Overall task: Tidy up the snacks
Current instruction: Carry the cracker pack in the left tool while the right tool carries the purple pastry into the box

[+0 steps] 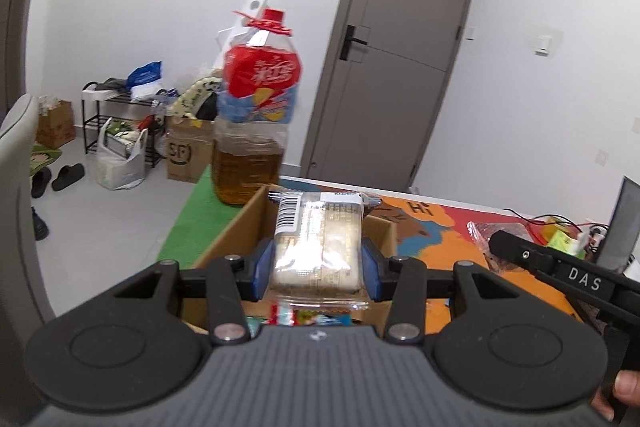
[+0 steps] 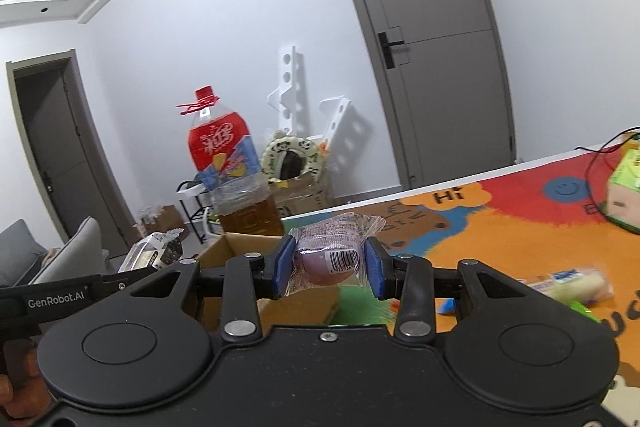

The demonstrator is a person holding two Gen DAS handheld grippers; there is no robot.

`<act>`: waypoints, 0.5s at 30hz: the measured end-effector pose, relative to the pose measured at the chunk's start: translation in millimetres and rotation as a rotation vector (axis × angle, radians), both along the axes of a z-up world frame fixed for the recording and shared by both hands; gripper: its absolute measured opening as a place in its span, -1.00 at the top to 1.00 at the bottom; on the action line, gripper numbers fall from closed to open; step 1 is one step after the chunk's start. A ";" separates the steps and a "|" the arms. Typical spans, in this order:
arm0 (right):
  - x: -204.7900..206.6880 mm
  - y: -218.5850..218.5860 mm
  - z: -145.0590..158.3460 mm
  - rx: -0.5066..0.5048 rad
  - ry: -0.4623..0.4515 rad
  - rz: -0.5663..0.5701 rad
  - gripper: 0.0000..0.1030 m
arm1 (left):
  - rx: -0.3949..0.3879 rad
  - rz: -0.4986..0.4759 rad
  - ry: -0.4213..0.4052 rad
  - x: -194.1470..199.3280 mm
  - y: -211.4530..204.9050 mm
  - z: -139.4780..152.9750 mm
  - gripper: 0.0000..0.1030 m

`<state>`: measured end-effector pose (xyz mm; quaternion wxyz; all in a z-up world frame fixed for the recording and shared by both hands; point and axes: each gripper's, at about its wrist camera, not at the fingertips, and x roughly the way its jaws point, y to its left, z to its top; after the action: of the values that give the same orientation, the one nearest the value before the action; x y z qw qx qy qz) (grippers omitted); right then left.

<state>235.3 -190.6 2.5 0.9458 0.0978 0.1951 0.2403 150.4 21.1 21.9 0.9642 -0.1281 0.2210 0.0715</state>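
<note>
Clamped between my left gripper [image 1: 318, 263] pads above the cardboard box [image 1: 224, 247], the cracker pack [image 1: 318, 243] could slip in its slick film, while my right gripper [image 2: 328, 267] squeezes a wrapped round snack [image 2: 326, 259] beside that box.

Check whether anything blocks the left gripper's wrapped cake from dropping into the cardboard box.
Nothing visible does. The left gripper holds the wrapped cake over the open cardboard box; the oil bottle stands behind the box.

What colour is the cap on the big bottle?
Red. The bottle cap shows best in the left wrist view, above the red and blue label.
</note>
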 end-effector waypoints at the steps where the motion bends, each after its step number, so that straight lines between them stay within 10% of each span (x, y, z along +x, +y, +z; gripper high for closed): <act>1: 2.4 4.0 0.5 -0.001 0.000 0.008 0.25 | -0.003 0.005 0.006 1.7 3.4 -0.6 0.14; 15: 27.8 48.8 2.3 -0.035 0.023 0.084 0.25 | -0.037 0.049 0.054 30.8 37.8 -8.5 0.09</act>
<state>263.1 -141.8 4.8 0.9342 0.0759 0.2140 0.2751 181.1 58.9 13.4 0.9532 -0.1494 0.2453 0.0943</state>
